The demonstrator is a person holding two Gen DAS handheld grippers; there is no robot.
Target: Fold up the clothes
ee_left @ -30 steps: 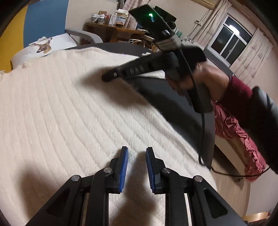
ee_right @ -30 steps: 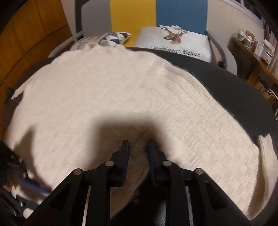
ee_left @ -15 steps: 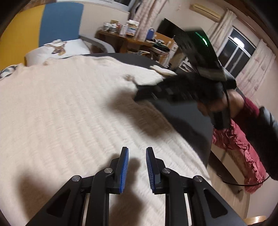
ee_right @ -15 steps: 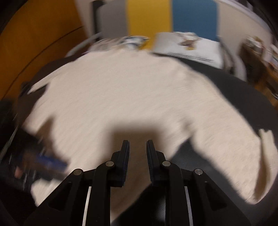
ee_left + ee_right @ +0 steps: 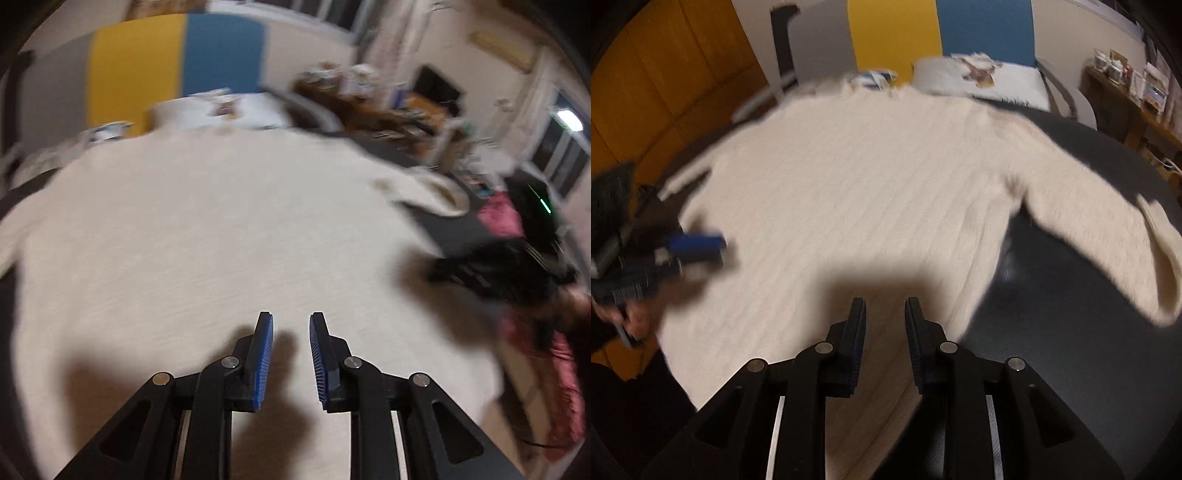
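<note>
Table, dark and round, under everything. Cream knit sweater spread flat on top, straight ahead of both grippers, one sleeve flung out to the right of the right gripper. Right jaws just opened a bit, nothing between them. Left gripper a little apart too, pinching nothing, above the cloth. Looks like the start: nothing folded yet. Next, probably: go down to an edge or sleeve, pinch, carry across the middle.

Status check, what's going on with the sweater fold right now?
Left hand-held gripper open, empty. Right hand-held gripper open, empty, just been opening. Cream sweater spread flat on dark table, one sleeve out. Nothing in the way.
</note>
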